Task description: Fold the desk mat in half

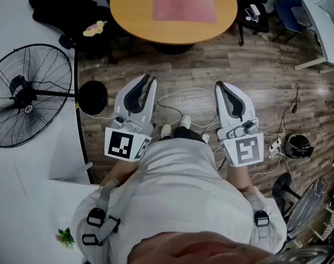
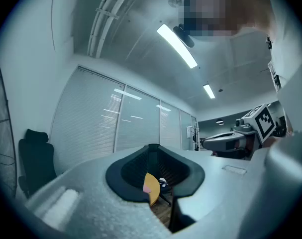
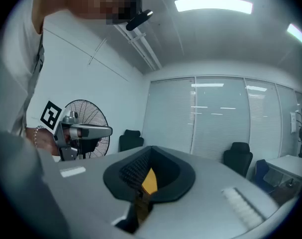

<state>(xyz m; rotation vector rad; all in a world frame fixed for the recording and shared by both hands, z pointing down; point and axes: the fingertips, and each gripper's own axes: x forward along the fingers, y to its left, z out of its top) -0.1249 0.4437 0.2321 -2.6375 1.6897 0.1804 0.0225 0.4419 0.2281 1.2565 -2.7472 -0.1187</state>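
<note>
A pink desk mat (image 1: 184, 3) lies flat and unfolded on a round wooden table (image 1: 133, 16) at the top of the head view. Both grippers are held level near the person's waist, well short of the table and pointing toward it. My left gripper (image 1: 151, 80) and right gripper (image 1: 218, 84) each show only a narrow gap between the jaws, with nothing between them. In the left gripper view, a sliver of the table (image 2: 153, 190) shows through the left gripper (image 2: 153, 148). The right gripper view shows the same sliver of table (image 3: 150, 182) past the right gripper (image 3: 151, 149).
A big standing fan (image 1: 29, 95) is at the left beside a white surface (image 1: 23, 202). Black office chairs (image 1: 62, 7) stand around the table. White cables (image 1: 189, 99), a power strip (image 1: 275, 146) and a black helmet-like object (image 1: 299, 143) lie on the wood floor.
</note>
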